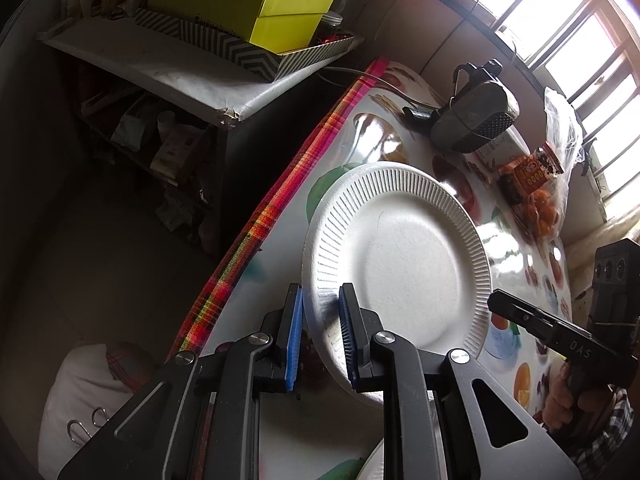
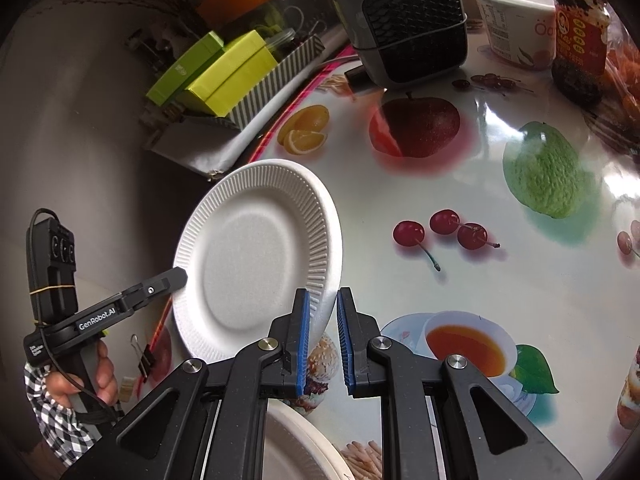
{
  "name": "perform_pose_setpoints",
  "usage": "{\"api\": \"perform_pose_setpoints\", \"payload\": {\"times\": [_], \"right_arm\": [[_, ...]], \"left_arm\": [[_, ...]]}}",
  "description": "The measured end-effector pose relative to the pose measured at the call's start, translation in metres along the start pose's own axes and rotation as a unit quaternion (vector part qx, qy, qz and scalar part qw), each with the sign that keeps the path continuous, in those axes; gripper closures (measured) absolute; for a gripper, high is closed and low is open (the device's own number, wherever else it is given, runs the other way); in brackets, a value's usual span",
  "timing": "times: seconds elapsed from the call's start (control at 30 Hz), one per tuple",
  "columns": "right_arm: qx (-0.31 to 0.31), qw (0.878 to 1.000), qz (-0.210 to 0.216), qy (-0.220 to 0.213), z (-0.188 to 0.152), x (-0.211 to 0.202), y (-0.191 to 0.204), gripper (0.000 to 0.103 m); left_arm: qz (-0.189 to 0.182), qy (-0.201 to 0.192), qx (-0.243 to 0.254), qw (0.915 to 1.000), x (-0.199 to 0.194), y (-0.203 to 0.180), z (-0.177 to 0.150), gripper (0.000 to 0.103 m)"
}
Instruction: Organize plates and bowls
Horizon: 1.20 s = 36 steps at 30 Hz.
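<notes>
A white ribbed paper plate (image 1: 404, 256) is held tilted above the fruit-print table (image 1: 380, 140). My left gripper (image 1: 320, 300) has its blue pads either side of the plate's near rim, closed around it. In the right wrist view the same plate (image 2: 256, 256) stands tilted, and my right gripper (image 2: 322, 300) has the plate's right rim between its pads with a small gap. The left gripper's finger (image 2: 168, 280) touches the plate's left rim there. Another white plate (image 2: 296, 448) lies low under the right gripper.
A dark heater (image 2: 408, 20) stands at the table's back, with a white tub (image 2: 516, 20), a red-labelled jar (image 2: 580, 40) and a bag of oranges (image 1: 544, 208) nearby. A shelf with green boxes (image 1: 248, 8) stands left of the table's plaid edge (image 1: 256, 224).
</notes>
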State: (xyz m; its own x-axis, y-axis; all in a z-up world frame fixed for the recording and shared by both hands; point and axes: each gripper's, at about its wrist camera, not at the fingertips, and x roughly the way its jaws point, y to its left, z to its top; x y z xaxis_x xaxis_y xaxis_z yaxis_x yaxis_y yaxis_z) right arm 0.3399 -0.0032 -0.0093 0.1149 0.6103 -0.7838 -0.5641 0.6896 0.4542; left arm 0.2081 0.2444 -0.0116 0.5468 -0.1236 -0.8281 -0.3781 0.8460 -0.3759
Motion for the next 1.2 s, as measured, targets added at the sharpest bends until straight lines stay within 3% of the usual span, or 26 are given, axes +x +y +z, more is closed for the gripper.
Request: {"api": "perform_pose_setpoints", "payload": {"times": [0.53, 1.2], "right_arm": [[-0.001, 1.000, 0.001, -0.016, -0.016, -0.030, 0.006, 0.089], [0.007, 1.000, -0.009, -0.030, -0.064, -0.067, 0.013, 0.089]], "left_arm": [[-0.008, -0.009, 0.018, 0.9998, -0.021, -0.014, -0.011, 0.084], [-0.022, -0.012, 0.047, 0.9986, -0.049, -0.032, -0.051, 0.084]]}}
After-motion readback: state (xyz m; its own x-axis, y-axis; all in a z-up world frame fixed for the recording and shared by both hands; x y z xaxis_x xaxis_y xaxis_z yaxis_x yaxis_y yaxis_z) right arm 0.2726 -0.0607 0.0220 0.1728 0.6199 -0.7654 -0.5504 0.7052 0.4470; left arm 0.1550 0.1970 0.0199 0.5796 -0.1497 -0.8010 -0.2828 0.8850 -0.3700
